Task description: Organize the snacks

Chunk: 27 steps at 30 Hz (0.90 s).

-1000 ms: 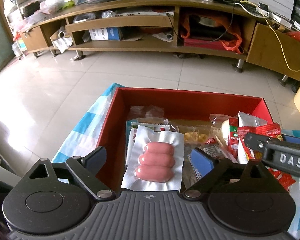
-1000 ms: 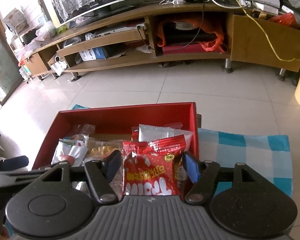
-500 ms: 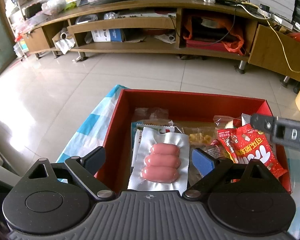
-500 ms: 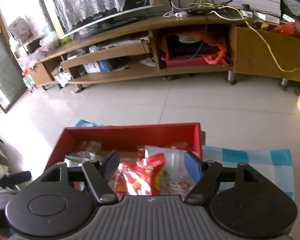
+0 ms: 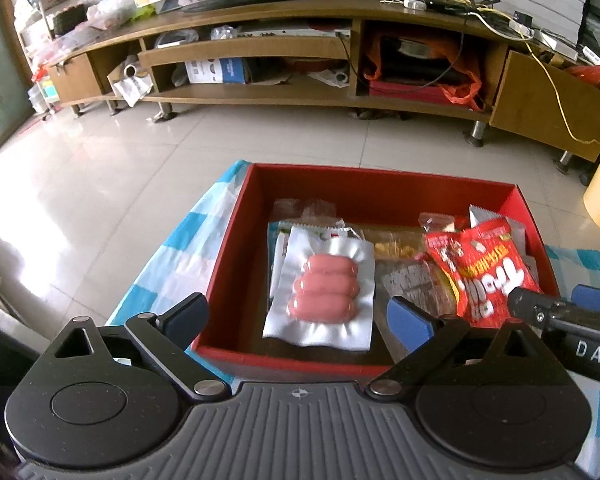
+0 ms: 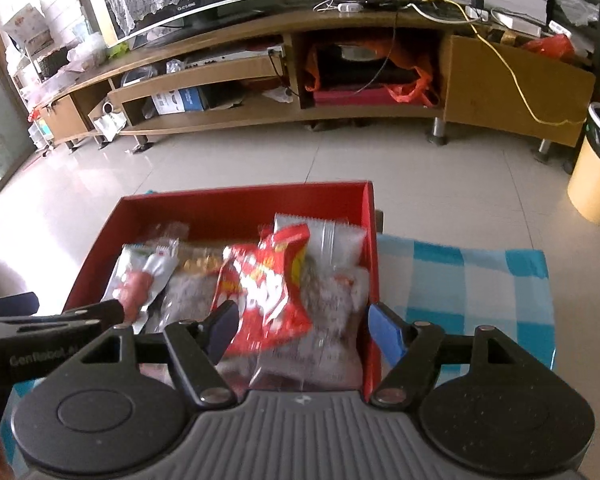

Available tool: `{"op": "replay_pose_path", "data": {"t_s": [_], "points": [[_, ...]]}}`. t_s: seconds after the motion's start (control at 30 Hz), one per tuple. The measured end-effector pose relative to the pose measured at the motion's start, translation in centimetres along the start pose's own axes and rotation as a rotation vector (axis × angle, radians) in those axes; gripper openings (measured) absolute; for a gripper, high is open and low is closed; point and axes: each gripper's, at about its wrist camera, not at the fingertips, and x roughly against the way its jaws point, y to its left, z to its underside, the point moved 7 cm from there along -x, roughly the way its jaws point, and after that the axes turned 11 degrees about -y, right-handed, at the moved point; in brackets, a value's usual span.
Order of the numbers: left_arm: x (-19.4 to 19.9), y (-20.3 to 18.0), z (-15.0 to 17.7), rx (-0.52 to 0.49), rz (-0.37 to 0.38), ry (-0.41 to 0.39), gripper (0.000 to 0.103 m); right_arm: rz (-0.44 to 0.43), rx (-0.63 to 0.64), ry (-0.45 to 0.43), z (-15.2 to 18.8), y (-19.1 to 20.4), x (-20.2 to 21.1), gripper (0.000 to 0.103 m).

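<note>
A red box on a blue-and-white checked cloth holds several snack packs. A silver pack of pink sausages lies flat in its left half. My left gripper hovers over the box's near wall; its jaws are opening and touch nothing. A red snack bag rests on other packs in the right half of the box. Above it, my right gripper is open and its pads are clear of the bag. The right gripper's finger shows at the edge of the left wrist view.
The cloth stretches right of the box. Beyond is tiled floor, then a long wooden TV stand with cluttered shelves and cables. A yellow bin stands on the floor at the far right.
The right gripper let go of the red snack bag, which now lies in the box. Both grippers drew back toward the box's near side. The left jaws stand wider.
</note>
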Motion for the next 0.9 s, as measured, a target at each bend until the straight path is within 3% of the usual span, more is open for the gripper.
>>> {"op": "replay_pose_path", "data": {"t_s": [0.37, 0.9], "points": [[3.4, -0.3, 4.0, -0.015, 0.036, 0.027, 0.102, -0.012, 0.002, -0.001, 3.1, 0.8, 4.5, 0.072], [7.3, -0.3, 6.5, -0.017, 0.072, 0.014, 0.103, -0.017, -0.01, -0.024, 5.9, 1.0, 9.0, 0.075]]}}
